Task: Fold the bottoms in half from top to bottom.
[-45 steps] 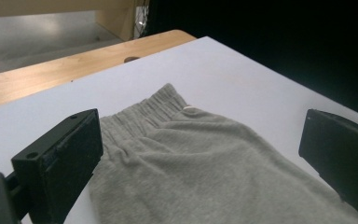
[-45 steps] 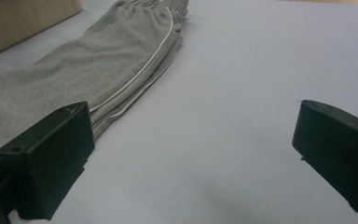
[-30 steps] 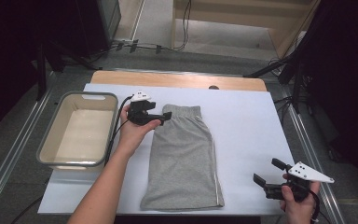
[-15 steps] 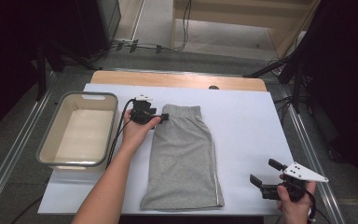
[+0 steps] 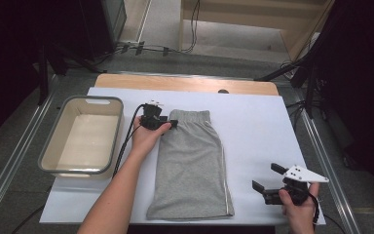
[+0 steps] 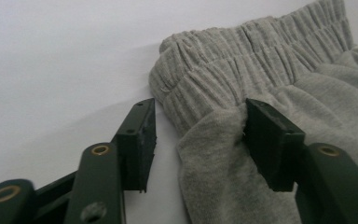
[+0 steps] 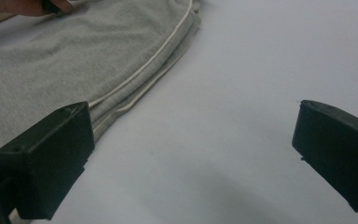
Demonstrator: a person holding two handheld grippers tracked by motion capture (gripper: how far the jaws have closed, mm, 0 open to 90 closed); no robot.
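Grey shorts (image 5: 190, 165) lie flat on the white sheet, waistband at the far end. My left gripper (image 5: 171, 122) is at the waistband's left corner. In the left gripper view the shorts (image 6: 261, 70) bunch between the jaws of the left gripper (image 6: 200, 112), which have just been closing. One pad digs into the cloth; the other stands a little off it over the sheet. My right gripper (image 5: 265, 176) is open near the table's front right. In the right gripper view, the right gripper (image 7: 196, 135) has bare sheet between its jaws, beside the piped side seam of the shorts (image 7: 74, 60).
A beige plastic bin (image 5: 48, 156) stands at the left of the white sheet (image 5: 253, 126). A wooden table edge (image 5: 185, 83) runs along the back. Dark stands and cables surround the table. The other hand (image 7: 23, 7) shows at the top left of the right gripper view.
My left gripper has sunk onto the waistband corner and its jaws have narrowed around the cloth. My right gripper has drifted slightly left toward the shorts.
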